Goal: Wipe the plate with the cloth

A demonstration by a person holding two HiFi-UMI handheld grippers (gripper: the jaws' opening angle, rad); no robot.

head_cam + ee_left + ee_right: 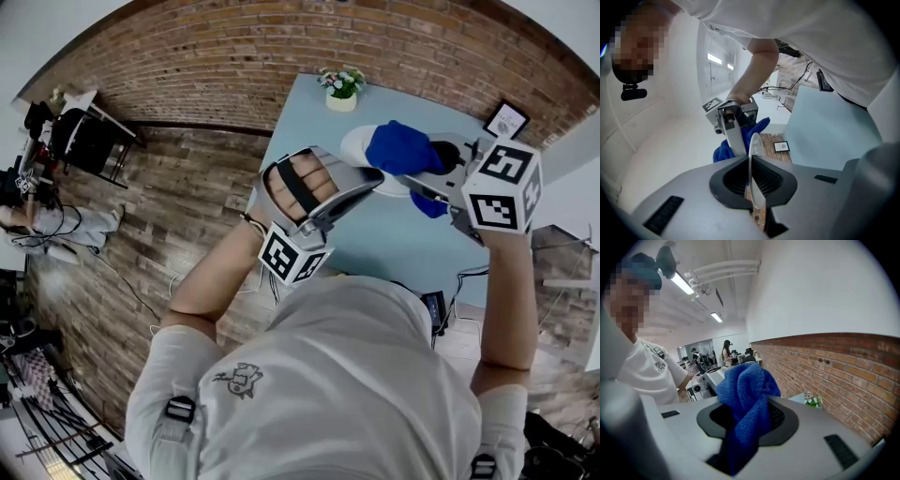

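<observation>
- Two grippers are working above the light-blue table (375,244) in the head view. The left gripper (370,176) is holding the white plate (354,145) in the air by its rim. The right gripper (439,161) is bringing the blue cloth (398,145) onto the plate's face. A small flower pot (341,89) and a picture frame (506,120) are standing at the far side of the table, well apart from the work.
- In the left gripper view, the jaws are gripping the plate (753,150) firmly. It is showing edge-on as a thin white line between the pads. Beyond it, the cloth (761,130) appears to be resting against the plate, with the right gripper (733,117) just behind.
- In the right gripper view, the jaws are clamping a bunched fold of the cloth (747,394), which is filling the gap and hanging below it. I cannot make out the plate here.
- Judging from all this, the wiping is under way, since plate and cloth are both lifted and are meeting. I cannot tell how much of the plate is clean. The rest of its face is probably waiting for the cloth, and both things are yet to be put down.
</observation>
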